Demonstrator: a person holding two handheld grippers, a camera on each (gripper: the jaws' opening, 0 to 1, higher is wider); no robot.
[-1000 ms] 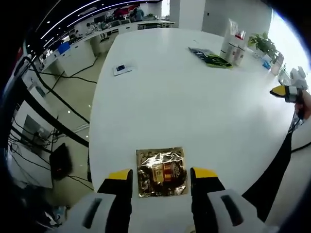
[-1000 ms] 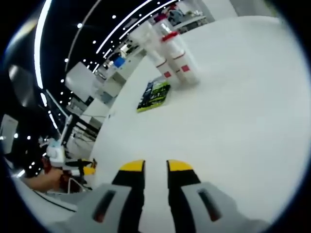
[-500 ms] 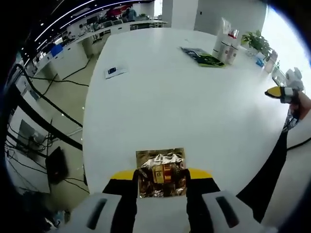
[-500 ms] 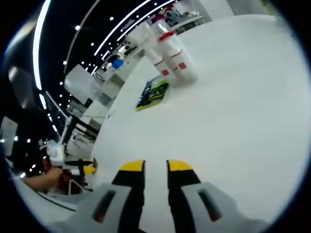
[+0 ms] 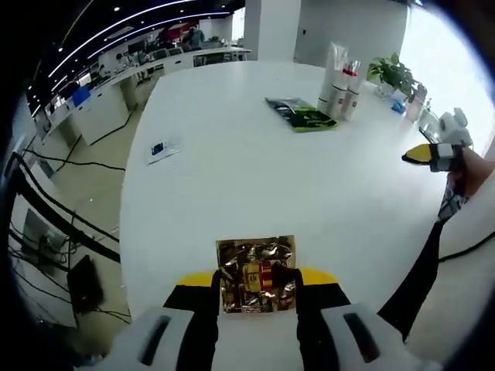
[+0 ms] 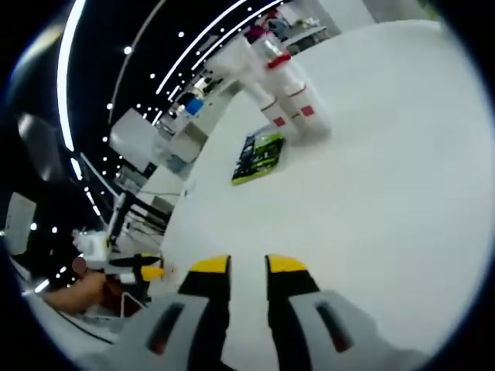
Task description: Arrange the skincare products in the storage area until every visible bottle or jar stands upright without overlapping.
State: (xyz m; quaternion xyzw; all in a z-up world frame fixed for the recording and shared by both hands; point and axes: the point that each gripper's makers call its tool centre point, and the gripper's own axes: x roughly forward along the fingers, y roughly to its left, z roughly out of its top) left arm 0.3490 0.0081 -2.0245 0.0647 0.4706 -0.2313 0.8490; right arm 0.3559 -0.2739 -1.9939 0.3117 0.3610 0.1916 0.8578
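We see the wide white table [image 5: 255, 170] carrying everything. At its far side from the left tongs [image 5: 257, 278] stand the white bottles [image 5: 339, 89] with red bands, upright and close together, a green-and-black packet [image 5: 302, 114] lying flat just beside them. Our left tongs are clamped on a crinkled gold foil sachet [image 5: 257, 273] at the table's near edge. Our right tongs [image 6: 239, 264] are nearly closed and hold nothing, well apart from the bottles.

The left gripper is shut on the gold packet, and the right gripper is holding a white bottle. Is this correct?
Not quite. The left gripper is shut on the gold packet, but the right gripper view shows the right gripper holding nothing, well apart from the white bottles.
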